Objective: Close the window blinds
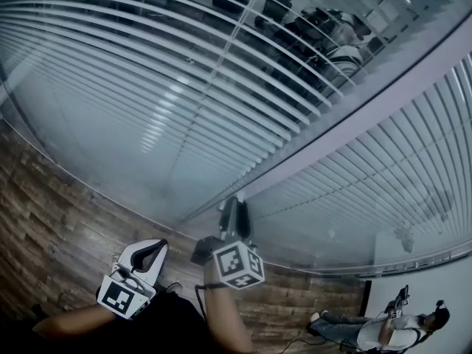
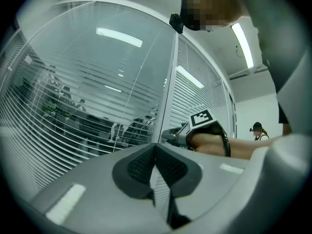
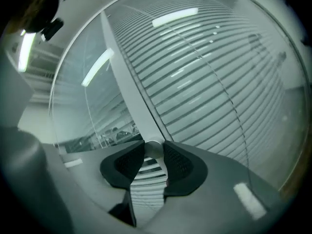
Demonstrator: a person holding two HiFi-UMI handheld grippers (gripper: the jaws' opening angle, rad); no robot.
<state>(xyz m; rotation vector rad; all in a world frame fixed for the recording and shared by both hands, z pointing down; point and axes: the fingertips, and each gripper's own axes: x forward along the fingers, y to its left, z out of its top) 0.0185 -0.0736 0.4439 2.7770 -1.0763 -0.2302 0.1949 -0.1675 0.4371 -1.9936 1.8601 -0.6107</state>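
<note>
At an office glass wall, the right gripper [image 3: 154, 154] pinches a small white knob [image 3: 153, 147] between its pad tips. The knob stands on the pale frame post [image 3: 127, 82], which rises up and to the left just beyond the jaws. The window blinds [image 3: 209, 72] hang behind the glass on either side of those jaws, slats tilted open with gaps through which office chairs [image 2: 95, 126] show. The left gripper [image 2: 156, 152] has its jaws pressed together at the tips, nothing between them.
</note>
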